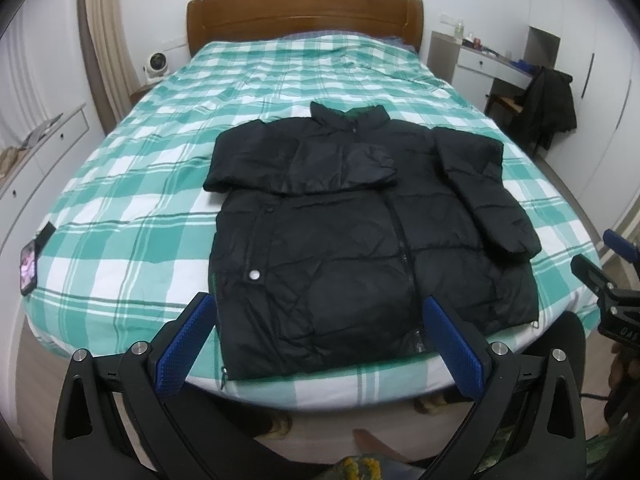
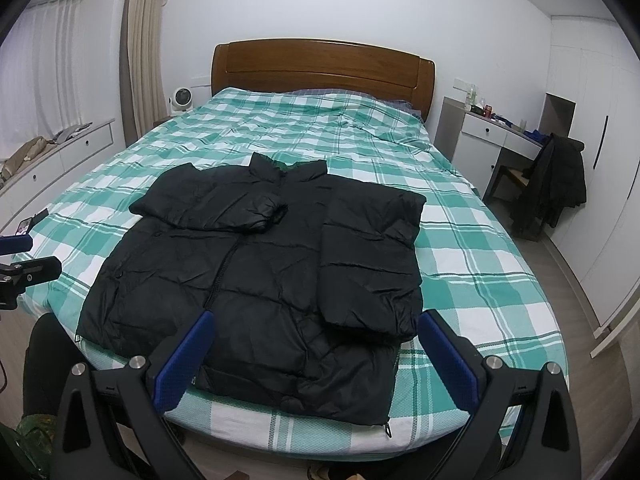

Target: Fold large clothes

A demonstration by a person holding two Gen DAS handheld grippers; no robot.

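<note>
Jacket (image 1: 360, 240) beyond both parted jaws

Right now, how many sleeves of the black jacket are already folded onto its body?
2. The left sleeve lies crosswise over the chest of the jacket, below the collar. The right sleeve lies lengthwise down the jacket's right side, cuff toward the hem.

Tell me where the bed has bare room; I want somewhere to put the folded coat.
Free: the checked green-and-white bedspread between the black puffer jacket collar and the wooden headboard, and the strip along the bed's right side. Left side is mostly bare too, apart from a phone near the edge. The foot is crowded: the jacket reaches it.
</note>
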